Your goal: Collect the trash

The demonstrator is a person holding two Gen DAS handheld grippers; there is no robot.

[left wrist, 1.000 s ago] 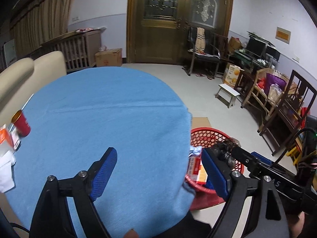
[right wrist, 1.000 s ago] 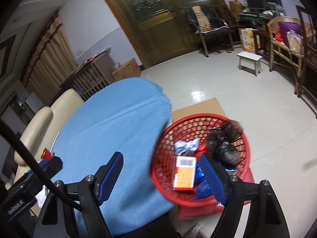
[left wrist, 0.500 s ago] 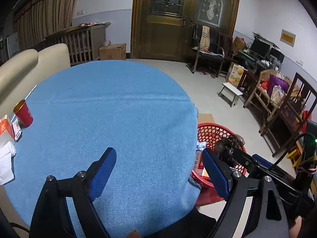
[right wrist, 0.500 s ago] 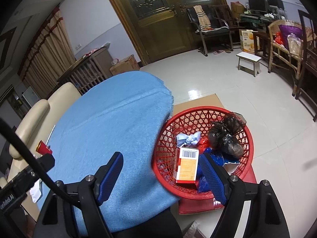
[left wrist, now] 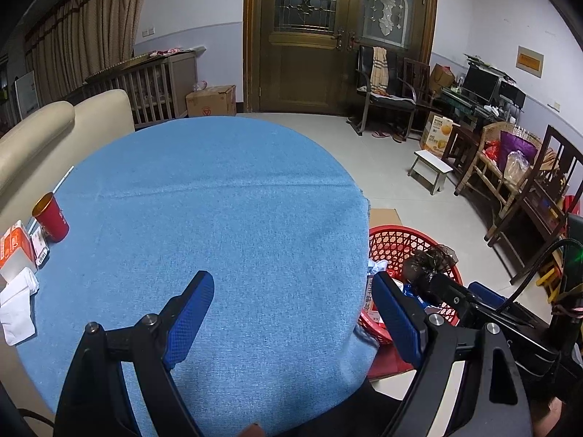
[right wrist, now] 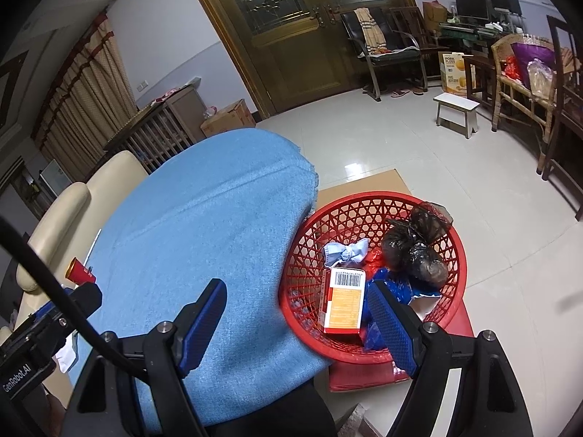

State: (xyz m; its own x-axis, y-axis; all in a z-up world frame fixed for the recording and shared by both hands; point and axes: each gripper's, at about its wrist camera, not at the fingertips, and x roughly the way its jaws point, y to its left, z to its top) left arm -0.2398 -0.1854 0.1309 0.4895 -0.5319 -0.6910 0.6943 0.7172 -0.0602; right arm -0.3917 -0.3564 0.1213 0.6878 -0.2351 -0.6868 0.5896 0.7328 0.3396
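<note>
A red basket [right wrist: 368, 204] stands on the floor right of the round blue-clothed table [left wrist: 218, 218]. In it lie an orange and white box [right wrist: 344, 300], a black bag [right wrist: 415, 247], a pale blue wad [right wrist: 344, 253] and blue wrappers. My right gripper [right wrist: 297, 315] is open and empty above the table edge and basket. My left gripper [left wrist: 293, 307] is open and empty over the table's near side. At the table's left edge stand a red cup [left wrist: 51, 216], an orange and white carton [left wrist: 14, 247] and white tissue [left wrist: 16, 307]. The basket also shows in the left wrist view [left wrist: 400, 236].
A cream sofa [left wrist: 54, 131] stands behind the table's left side. A cardboard sheet [right wrist: 368, 184] lies under the basket. A small white stool [left wrist: 431, 167], chairs [left wrist: 382, 87] and wicker furniture [left wrist: 510, 167] stand at the right. A wooden door [left wrist: 328, 36] is at the back.
Both grippers have drawn back and risen a little, so more of the table and basket shows. The black bag has settled in the basket. Both grippers stay open.
</note>
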